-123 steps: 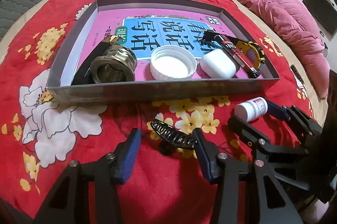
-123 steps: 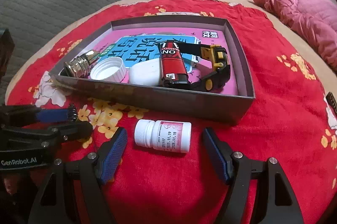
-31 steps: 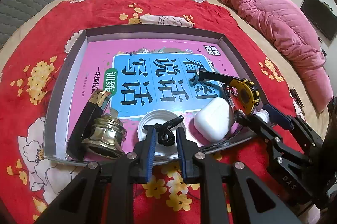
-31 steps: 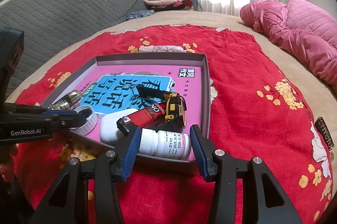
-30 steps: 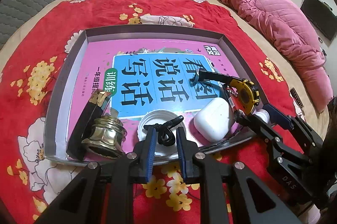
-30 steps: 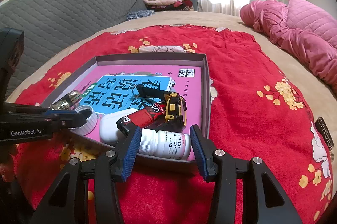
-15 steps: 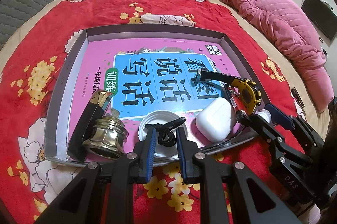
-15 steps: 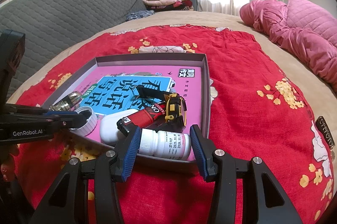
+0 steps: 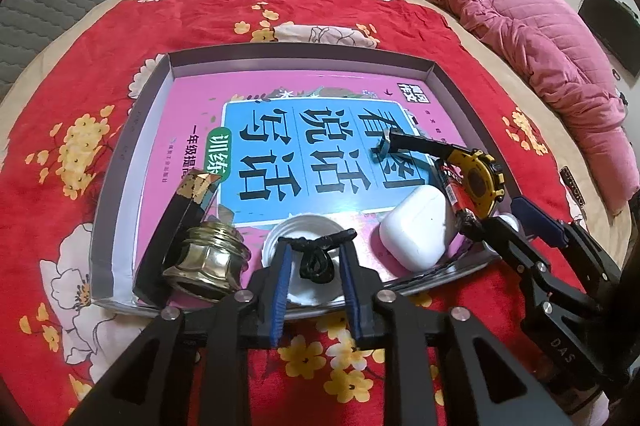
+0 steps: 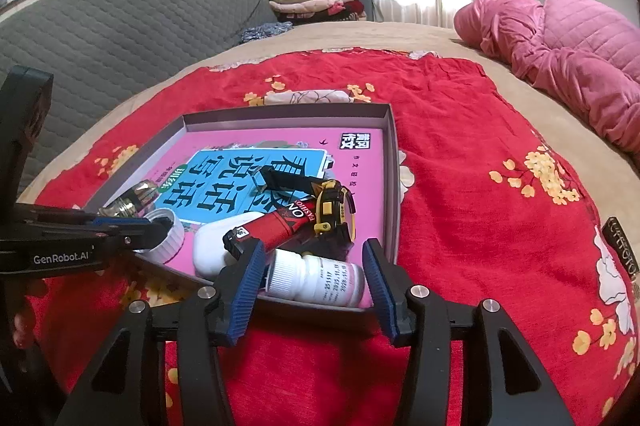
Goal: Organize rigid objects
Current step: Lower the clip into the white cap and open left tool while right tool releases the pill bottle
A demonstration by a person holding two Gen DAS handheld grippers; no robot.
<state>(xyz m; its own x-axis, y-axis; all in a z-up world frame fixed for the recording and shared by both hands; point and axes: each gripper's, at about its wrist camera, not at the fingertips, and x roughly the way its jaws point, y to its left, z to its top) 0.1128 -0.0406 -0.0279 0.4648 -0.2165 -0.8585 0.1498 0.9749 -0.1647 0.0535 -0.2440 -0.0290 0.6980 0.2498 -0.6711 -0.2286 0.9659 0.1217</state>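
2 jaws have just been opening: your left gripper point(image 9: 314, 276) frees the black clip point(image 9: 318, 254) over the white cap point(image 9: 304, 262); your right gripper point(image 10: 314, 276) frees the bottle point(image 10: 316, 280), lying crosswise between them at the tray point(image 10: 394, 162)'s near-right corner.

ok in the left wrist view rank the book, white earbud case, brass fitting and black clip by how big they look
1. book, by far the largest.
2. brass fitting and white earbud case look about alike; both sit near the camera, so no ranking between them.
3. black clip, smallest.
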